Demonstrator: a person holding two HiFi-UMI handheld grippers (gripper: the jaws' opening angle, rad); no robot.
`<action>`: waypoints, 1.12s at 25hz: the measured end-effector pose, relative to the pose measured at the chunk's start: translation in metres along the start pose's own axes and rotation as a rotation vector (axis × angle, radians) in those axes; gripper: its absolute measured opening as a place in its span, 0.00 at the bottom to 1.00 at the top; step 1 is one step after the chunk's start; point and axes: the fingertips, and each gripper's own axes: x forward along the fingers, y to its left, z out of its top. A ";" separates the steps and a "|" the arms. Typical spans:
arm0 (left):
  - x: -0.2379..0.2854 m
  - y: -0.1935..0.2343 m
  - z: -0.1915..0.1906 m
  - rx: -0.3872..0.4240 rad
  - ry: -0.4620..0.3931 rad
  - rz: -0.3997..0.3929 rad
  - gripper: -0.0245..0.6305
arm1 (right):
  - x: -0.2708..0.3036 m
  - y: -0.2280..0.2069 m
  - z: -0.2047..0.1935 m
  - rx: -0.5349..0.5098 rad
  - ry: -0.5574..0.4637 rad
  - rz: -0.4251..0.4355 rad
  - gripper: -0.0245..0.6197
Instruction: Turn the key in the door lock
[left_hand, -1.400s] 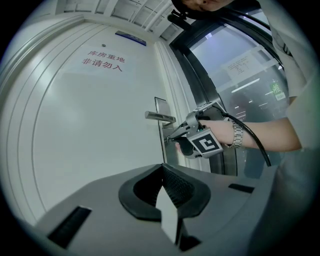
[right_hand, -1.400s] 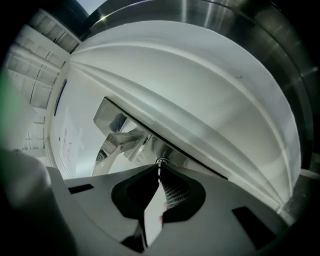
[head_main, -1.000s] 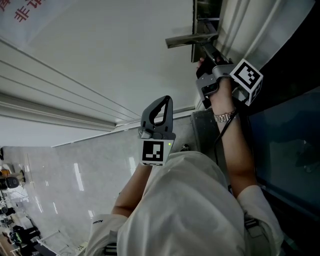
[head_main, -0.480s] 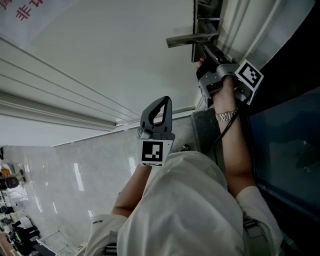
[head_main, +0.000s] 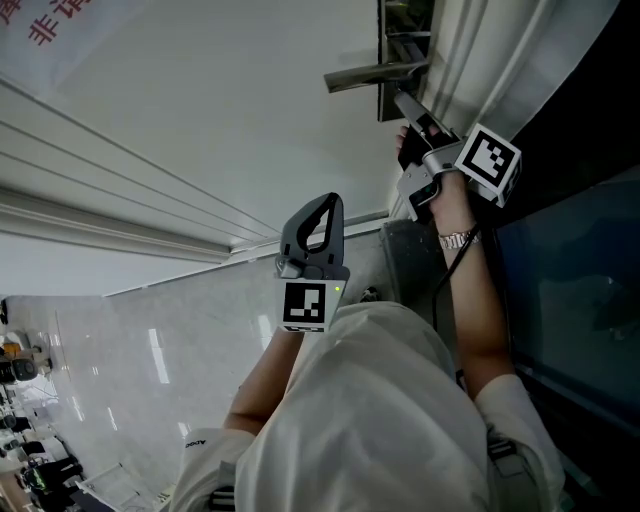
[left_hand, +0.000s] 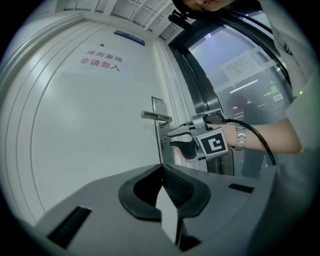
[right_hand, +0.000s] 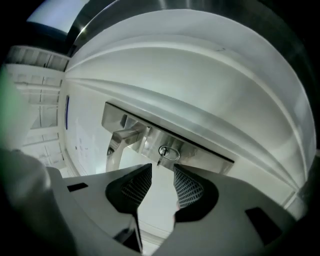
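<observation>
A small key (right_hand: 159, 159) sticks out of the oval lock cylinder (right_hand: 170, 152) in the steel lock plate (right_hand: 197, 152), below the lever handle (right_hand: 121, 136). My right gripper (right_hand: 162, 168) points at it. Its jaws have just been opening and now stand apart, with the key just ahead of the tips and neither pad pressing on it. In the head view the right gripper (head_main: 411, 107) is up against the plate under the handle (head_main: 375, 75). My left gripper (head_main: 316, 222) is held back from the white door (head_main: 200, 120), shut on nothing. The left gripper view shows the right gripper (left_hand: 170, 140) at the lock.
A dark metal frame and a glass panel (head_main: 570, 280) run along the door's right side. A red-lettered sign (left_hand: 102, 60) is on the door. The person's hooded head (head_main: 370, 420) and right forearm (head_main: 475, 300) fill the lower head view.
The right gripper has rolled at the lock and shifted slightly, and its jaws have spread apart. The left gripper has kept still.
</observation>
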 end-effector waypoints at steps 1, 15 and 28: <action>0.000 0.000 0.000 -0.003 -0.002 0.001 0.05 | -0.001 0.001 0.000 -0.050 0.011 -0.009 0.21; 0.002 -0.001 -0.004 -0.008 0.014 0.001 0.05 | -0.007 0.013 0.003 -1.066 0.060 -0.313 0.21; 0.006 0.003 0.000 0.003 0.000 0.013 0.05 | 0.004 0.025 -0.003 -1.789 0.071 -0.512 0.24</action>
